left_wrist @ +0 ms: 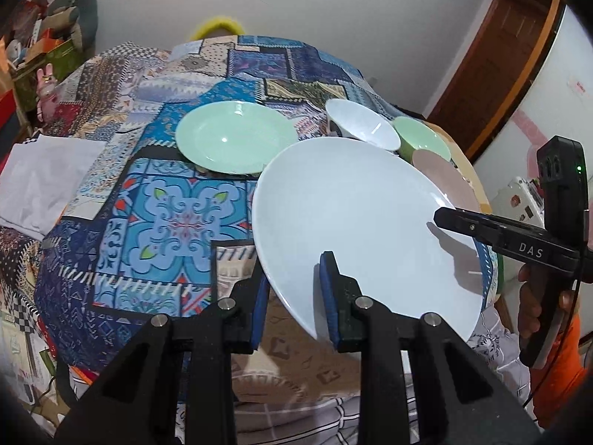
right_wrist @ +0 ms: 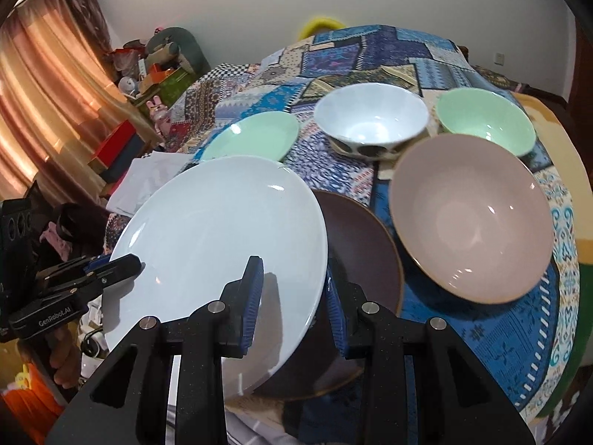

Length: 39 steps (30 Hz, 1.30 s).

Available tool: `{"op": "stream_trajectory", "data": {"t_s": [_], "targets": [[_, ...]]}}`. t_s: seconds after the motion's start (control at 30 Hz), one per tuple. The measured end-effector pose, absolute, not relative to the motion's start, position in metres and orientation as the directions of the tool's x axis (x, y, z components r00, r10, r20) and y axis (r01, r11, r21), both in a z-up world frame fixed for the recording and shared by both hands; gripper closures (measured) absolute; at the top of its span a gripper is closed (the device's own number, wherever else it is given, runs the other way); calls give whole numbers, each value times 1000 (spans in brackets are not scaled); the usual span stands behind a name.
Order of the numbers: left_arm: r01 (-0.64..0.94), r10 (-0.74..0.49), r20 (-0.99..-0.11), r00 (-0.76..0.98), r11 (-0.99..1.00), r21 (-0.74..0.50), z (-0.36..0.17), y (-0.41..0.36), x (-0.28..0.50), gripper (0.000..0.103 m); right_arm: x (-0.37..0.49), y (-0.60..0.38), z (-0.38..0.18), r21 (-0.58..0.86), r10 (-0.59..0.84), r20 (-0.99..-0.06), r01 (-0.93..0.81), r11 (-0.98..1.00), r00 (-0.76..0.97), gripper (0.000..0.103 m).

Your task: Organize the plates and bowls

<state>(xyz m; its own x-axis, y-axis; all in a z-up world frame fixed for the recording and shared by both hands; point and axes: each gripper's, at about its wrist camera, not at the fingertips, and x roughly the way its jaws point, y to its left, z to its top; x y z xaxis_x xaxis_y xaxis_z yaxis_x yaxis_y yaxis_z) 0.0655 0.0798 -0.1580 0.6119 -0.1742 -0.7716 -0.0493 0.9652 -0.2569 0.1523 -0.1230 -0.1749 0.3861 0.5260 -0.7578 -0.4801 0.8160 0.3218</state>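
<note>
A large white plate (left_wrist: 355, 222) is held tilted above the patchwork tablecloth, gripped at two edges. My left gripper (left_wrist: 296, 293) straddles its near-left rim. My right gripper (right_wrist: 294, 300) straddles its right rim; it shows in the left wrist view (left_wrist: 456, 222) too. Under the plate lies a dark brown plate (right_wrist: 363, 244). A green plate (left_wrist: 235, 137), a white bowl (right_wrist: 370, 118), a green bowl (right_wrist: 485, 118) and a pink bowl (right_wrist: 470, 215) stand on the cloth.
The table (left_wrist: 166, 218) has a blue patchwork cloth. A white folded cloth (left_wrist: 40, 181) lies at its left side. Boxes and toys (right_wrist: 155, 70) are piled by the curtain at far left. A wooden door (left_wrist: 493, 66) is at the right.
</note>
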Motion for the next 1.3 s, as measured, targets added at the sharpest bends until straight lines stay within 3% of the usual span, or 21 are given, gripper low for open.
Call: {"op": "stream_trajectory", "data": {"t_s": [1.3], "targets": [[-3,-201,-862,466,974,-228,-214,49,116,73,163,-156,-209,362,496,-790,-379,851,359,72]]}}
